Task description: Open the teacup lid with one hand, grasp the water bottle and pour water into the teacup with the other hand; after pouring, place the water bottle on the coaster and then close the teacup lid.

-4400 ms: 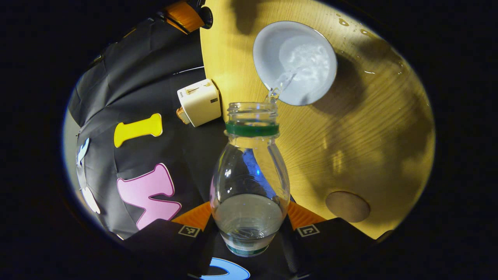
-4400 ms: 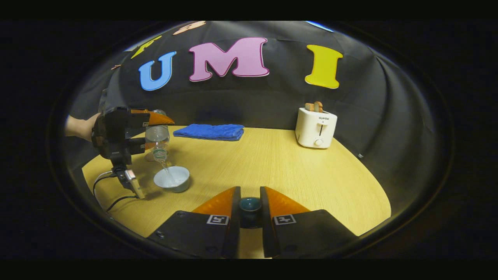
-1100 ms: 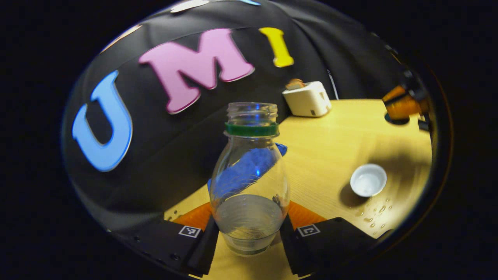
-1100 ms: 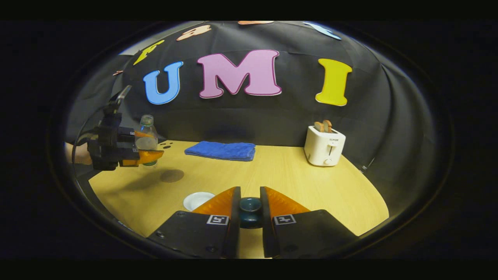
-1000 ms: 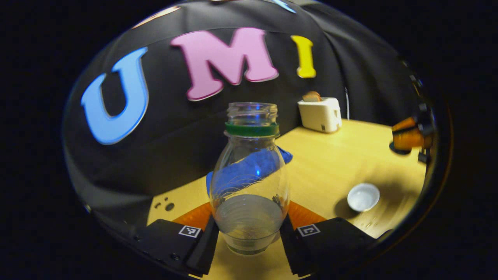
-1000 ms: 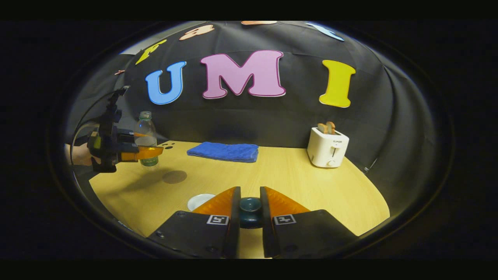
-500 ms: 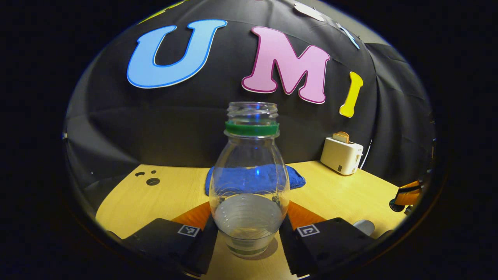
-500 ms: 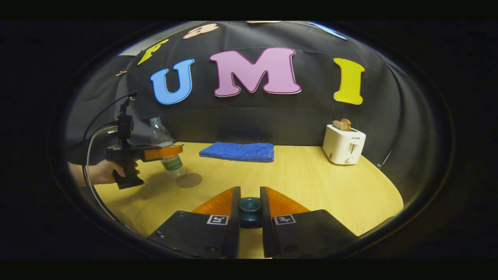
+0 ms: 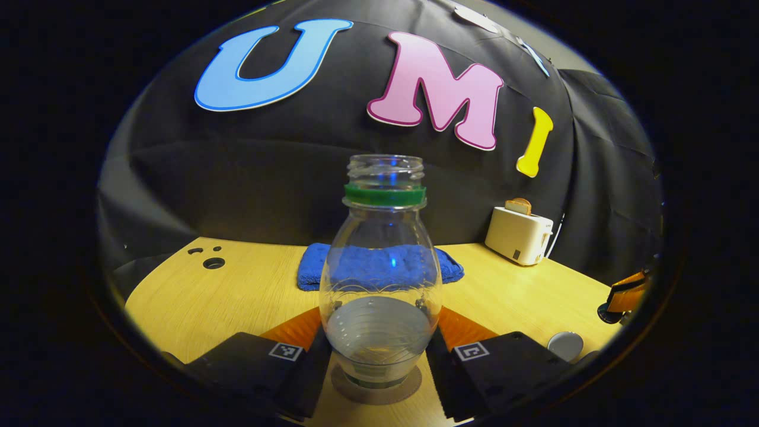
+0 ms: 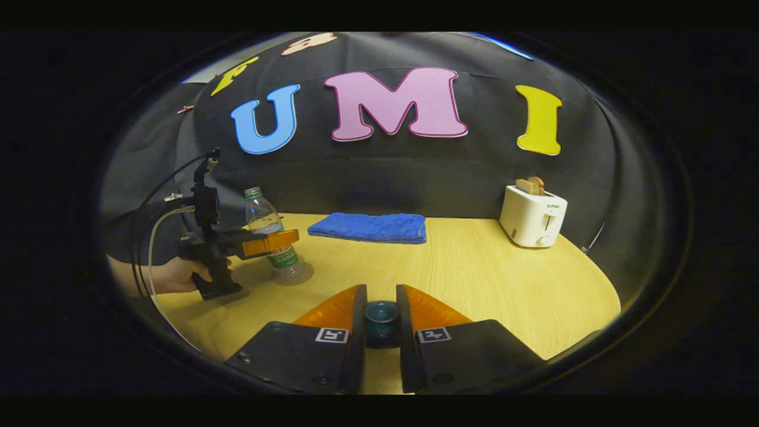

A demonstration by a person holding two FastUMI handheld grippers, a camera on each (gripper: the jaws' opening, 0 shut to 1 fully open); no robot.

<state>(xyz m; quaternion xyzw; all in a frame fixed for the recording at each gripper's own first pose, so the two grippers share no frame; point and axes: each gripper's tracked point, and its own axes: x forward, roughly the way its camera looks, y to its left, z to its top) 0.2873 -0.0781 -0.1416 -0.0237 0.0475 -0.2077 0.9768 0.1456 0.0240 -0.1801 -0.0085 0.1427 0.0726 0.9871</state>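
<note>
Left gripper [image 9: 379,356] clamped on clear green-collared plastic water bottle [image 9: 380,273], upright, base directly over round brown coaster [image 9: 376,391] near table's [image 10: 474,279] left edge; right gripper [image 10: 380,323] clamps dark teal teacup lid [image 10: 380,317].

The clear, uncapped water bottle [image 9: 380,279] with a green neck ring stands upright on the round brown coaster [image 9: 376,392], a little water inside. The white teacup [image 9: 565,346] sits open near right.

Between the left tool's [image 9: 379,332] orange fingers [image 9: 299,328] (black bases, checkered tags) stands a clear water bottle [image 9: 380,279] with a green neck ring; beyond it, a blue towel [image 9: 379,267] on the yellow wood-grain worktop [image 9: 237,296].
</note>
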